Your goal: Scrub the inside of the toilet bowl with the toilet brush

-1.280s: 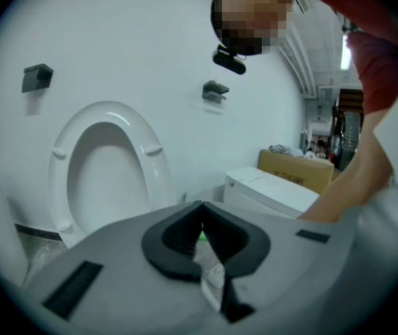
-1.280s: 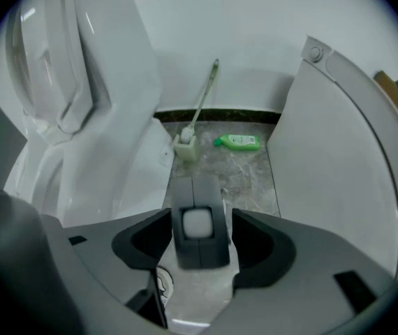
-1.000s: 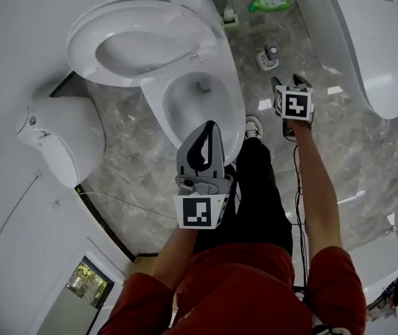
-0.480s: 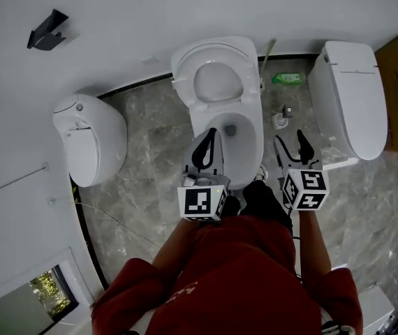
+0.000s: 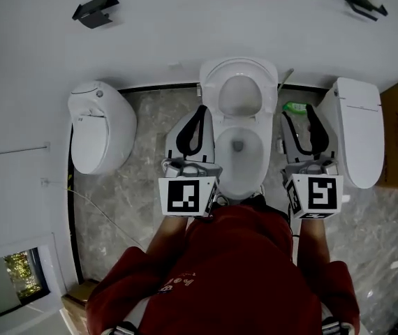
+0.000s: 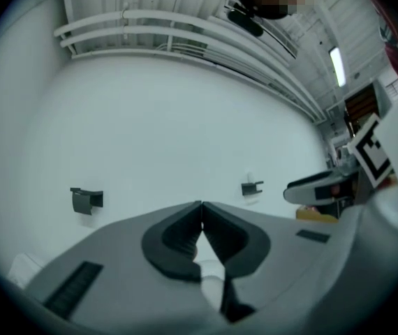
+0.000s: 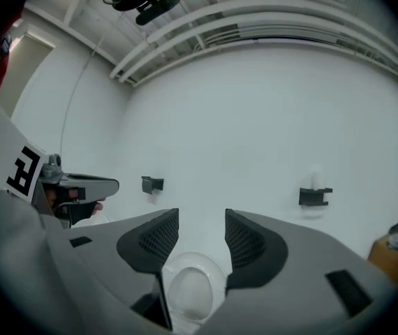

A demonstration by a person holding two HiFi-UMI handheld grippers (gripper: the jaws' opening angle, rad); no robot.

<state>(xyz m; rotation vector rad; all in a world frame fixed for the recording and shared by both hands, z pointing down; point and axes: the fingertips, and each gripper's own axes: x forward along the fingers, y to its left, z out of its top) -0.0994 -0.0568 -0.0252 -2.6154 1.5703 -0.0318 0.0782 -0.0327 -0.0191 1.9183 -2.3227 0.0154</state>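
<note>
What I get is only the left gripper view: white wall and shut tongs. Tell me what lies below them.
Observer: The head view shows a toilet straight below, seat raised, bowl open.
Operator: Report the right tongs.
Observer: The right tongs stand open with nothing between them; they have just been closing a little.
Operator: Find me the brush.
Observer: No view shows it; only a green bottle lies right of the toilet.
</note>
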